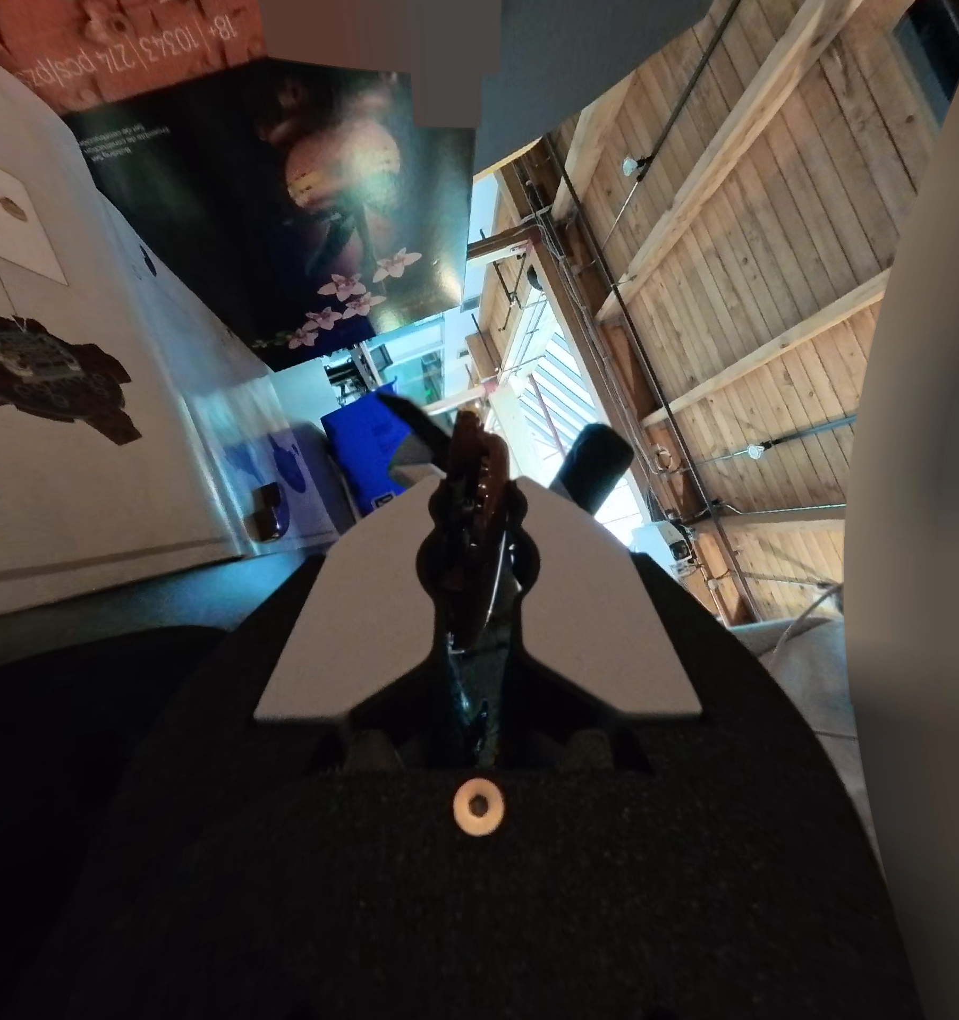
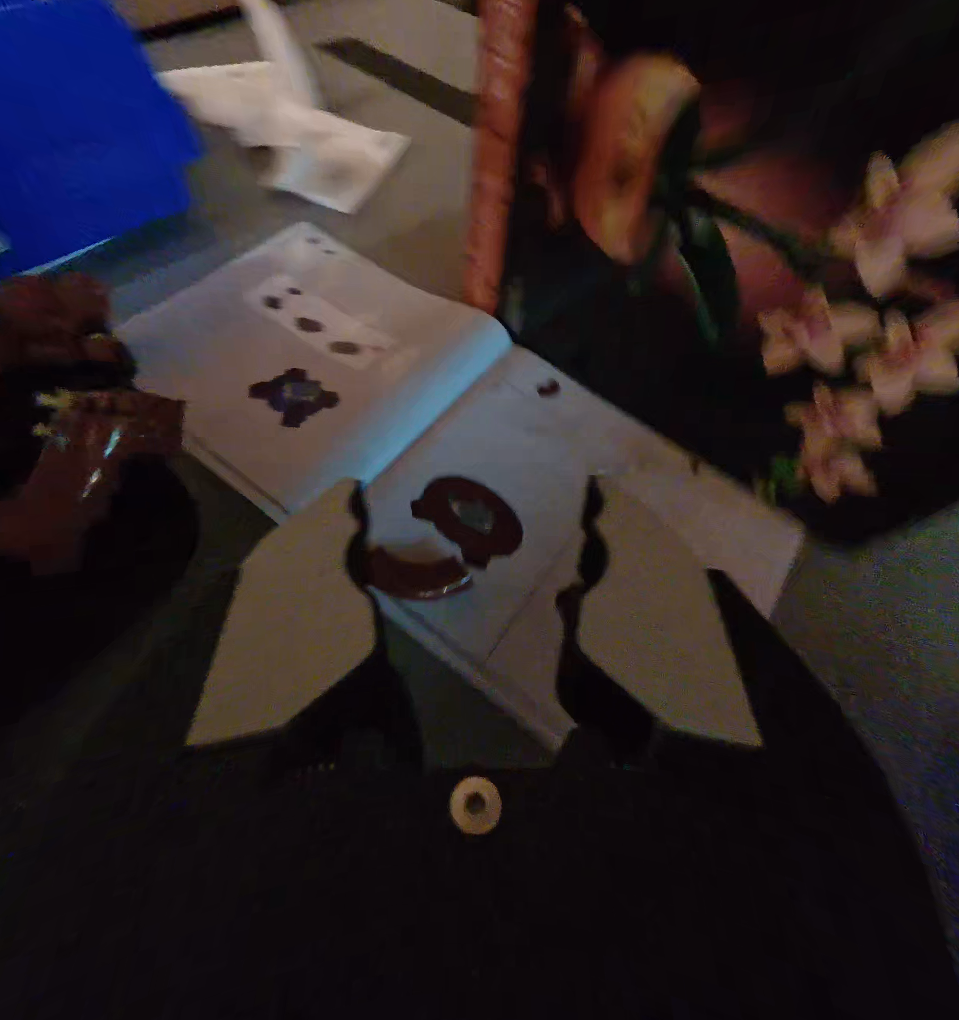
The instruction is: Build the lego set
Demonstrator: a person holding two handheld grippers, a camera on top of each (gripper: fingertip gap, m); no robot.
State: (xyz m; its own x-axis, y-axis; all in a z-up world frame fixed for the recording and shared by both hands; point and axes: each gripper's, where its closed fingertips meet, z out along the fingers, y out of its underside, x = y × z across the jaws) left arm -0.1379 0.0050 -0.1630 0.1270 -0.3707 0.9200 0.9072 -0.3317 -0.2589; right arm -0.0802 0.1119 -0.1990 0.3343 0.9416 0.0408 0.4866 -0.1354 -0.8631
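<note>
Left gripper [image 1: 474, 485], tilted up toward a plank ceiling [image 1: 742, 276]: its jaws are clenched on a dark brown assembly of small glossy plastic bricks [image 1: 474, 485], which stands up between the pale fingers [image 1: 377, 579] and projects past their tips. Right gripper [image 2: 474, 530]: jaws released and spread wide over an open white instruction booklet [image 2: 311, 353] lying on a grey surface [image 2: 880, 635]. A curved dark brown plastic piece [image 2: 416, 574] lies on the page touching the inner edge of the left finger [image 2: 300, 596]; the other finger stands well clear of it, so nothing is gripped. A dark box printed with pink flowers [image 2: 880, 331] lies beyond the booklet.

Handling, as judged: the brick assembly looks light, stiff and smooth, and liable to split at its joints; it is best pinched across its broadest, solid part.

Obscured: the assembly's lower end sits in shadow between the fingers; the right view is motion-blurred and dim, so the page drawings and the brown mass [image 2: 52, 397] at its left edge are indistinct.
</note>
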